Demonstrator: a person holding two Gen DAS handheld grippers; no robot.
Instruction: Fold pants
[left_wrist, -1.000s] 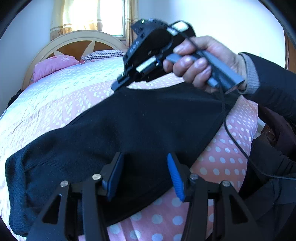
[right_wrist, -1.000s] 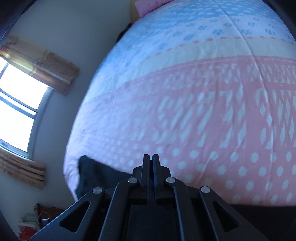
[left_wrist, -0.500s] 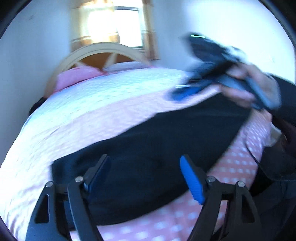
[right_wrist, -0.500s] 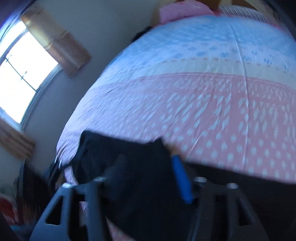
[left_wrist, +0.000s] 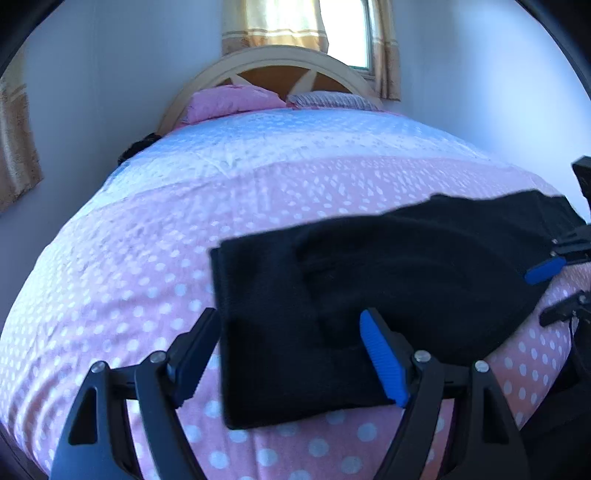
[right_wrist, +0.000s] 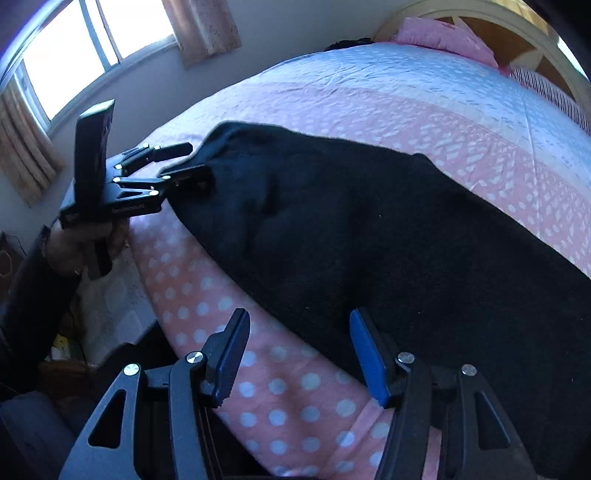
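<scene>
Sunlit bedroom, and the pink polka-dot bed (left_wrist: 110, 280) is carrying the black pants (left_wrist: 369, 288), which are lying folded near its front edge. From the left wrist view, the left gripper (left_wrist: 288, 354) is hovering spread wide over the pants' left end, grasping nothing. Across in the right wrist view, the right gripper (right_wrist: 295, 354) is likewise gaping empty, straddling the pants' near hem. Pillows (left_wrist: 229, 103) are sitting far back by the headboard (left_wrist: 273, 62).

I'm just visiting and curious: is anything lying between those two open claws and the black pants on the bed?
Nothing visible. The black pants lie flat on the dotted bedspread, and the left gripper and right gripper, both open, hang at their near edge with only fabric beneath.
</scene>
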